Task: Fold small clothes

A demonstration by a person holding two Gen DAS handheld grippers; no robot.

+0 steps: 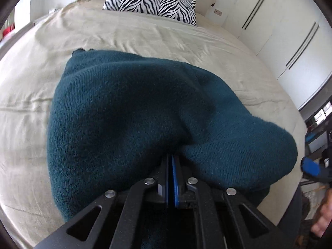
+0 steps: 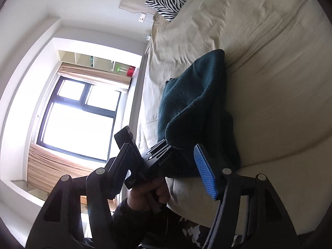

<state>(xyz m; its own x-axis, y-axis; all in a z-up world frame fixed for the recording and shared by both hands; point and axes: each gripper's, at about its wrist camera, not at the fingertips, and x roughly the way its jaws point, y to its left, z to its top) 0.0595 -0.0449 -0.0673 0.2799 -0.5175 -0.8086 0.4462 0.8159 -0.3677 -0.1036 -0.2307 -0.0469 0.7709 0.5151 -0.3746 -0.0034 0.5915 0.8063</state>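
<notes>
Fold is partway, by the look of it: the teal fleece [image 1: 128,112] lies on the bed [image 1: 31,95] near the front edge, bunched and doubled over on itself, w/ one flap lifted at the near end, not flat or squared yet. Left gripper [image 1: 171,161] has its jaws pressed together, pinching the near edge of the fleece; cloth puckers right at the tips. In the right wrist view the same gripper shows from the side, a hand [image 2: 145,193] on its grip, fleece edge caught at its nose. Right gripper [image 2: 166,166] is spread wide, nothing between the blue pads [image 2: 205,174]; it sits just beside the fleece's near end, not touching as far as I can tell. Left to do, prob.: carry the pinched edge over, lay it down, smooth, maybe one more fold. No other small clothes in sight, so can't tell how many remain. Containers: no basket, bin or drawer in either view; only wall shelves [image 2: 93,60] by the window [image 2: 81,116], holding a few small items too blurred to name. Zebra pillow [image 1: 151,0] sits at the head of the bed, well apart from the fleece.
</notes>
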